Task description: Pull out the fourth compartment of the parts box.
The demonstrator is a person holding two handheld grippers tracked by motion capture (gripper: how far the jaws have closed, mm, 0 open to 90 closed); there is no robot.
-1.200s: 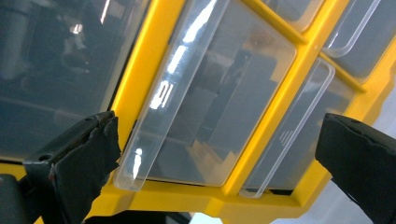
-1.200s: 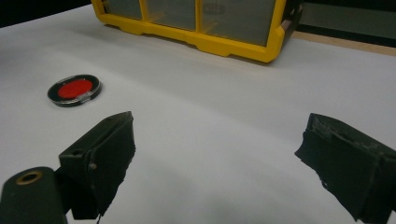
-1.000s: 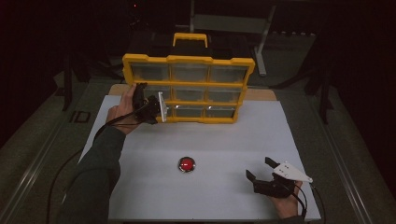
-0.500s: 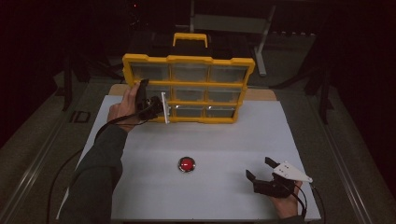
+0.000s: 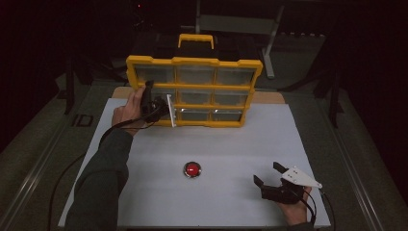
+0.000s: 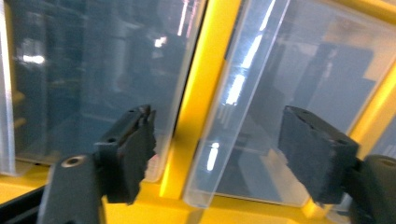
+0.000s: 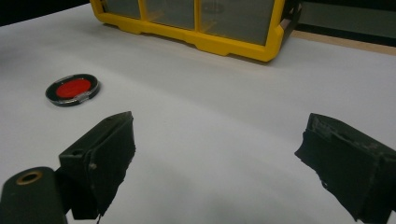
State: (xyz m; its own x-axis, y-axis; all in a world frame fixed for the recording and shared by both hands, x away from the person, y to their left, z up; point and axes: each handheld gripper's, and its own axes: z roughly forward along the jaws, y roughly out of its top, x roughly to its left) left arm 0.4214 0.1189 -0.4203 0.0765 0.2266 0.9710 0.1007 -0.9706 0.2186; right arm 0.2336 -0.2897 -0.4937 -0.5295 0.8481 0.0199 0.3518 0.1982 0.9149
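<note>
The yellow drawer cabinet [image 5: 195, 91] stands at twelve o'clock on the white table [image 5: 216, 144]. The left gripper [image 5: 166, 109], jaws just closing around a clear drawer [image 6: 247, 116] without pressing, sits at ten. The right gripper [image 5: 269, 174] rests spread at five.

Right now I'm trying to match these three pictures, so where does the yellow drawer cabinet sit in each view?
High view: yellow drawer cabinet stands upright at the top centre, on the far edge of the white mat.
Left gripper view: its yellow frame and clear drawer fronts lie close behind the jaws.
Right gripper view: its lower edge runs along the top.
Shared landmark: the yellow frame bars between clear drawers.
</note>
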